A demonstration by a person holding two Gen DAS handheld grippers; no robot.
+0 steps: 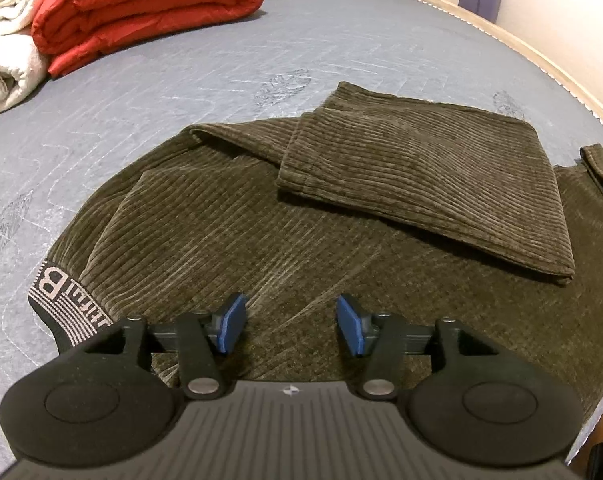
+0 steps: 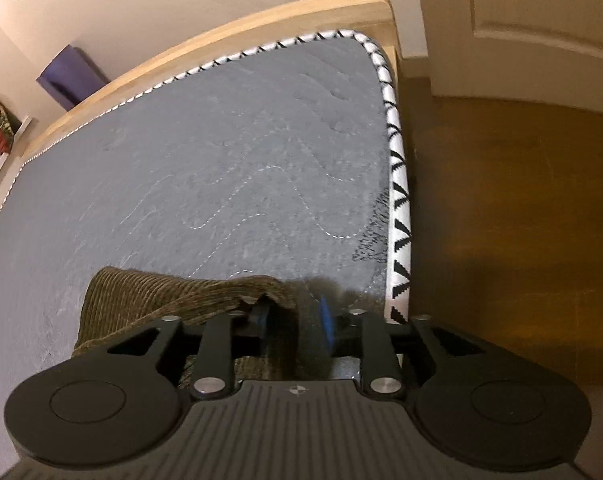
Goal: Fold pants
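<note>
Dark olive corduroy pants (image 1: pixel 261 232) lie spread on the grey mattress (image 1: pixel 181 80). One leg (image 1: pixel 421 176) is folded back over the body, and the lettered waistband (image 1: pixel 55 300) shows at the left. My left gripper (image 1: pixel 291 326) hovers low over the cloth, its blue pads (image 1: pixel 231 322) wide apart with nothing between them. In the right wrist view, an end of the pants (image 2: pixel 141 300) lies near the mattress corner. My right gripper (image 2: pixel 295 320) stands partly open there. The cloth's edge reaches in between its fingers, and the pads do not press together on it.
A folded red quilt (image 1: pixel 141 8) and rolled white blankets (image 1: pixel 5 48) sit at the far left of the bed. The mattress's patterned edge (image 2: pixel 397 184) and wooden frame (image 2: pixel 221 36) lie close to the right gripper. Beyond them are brown floor (image 2: pixel 501 200) and a door (image 2: pixel 541 20).
</note>
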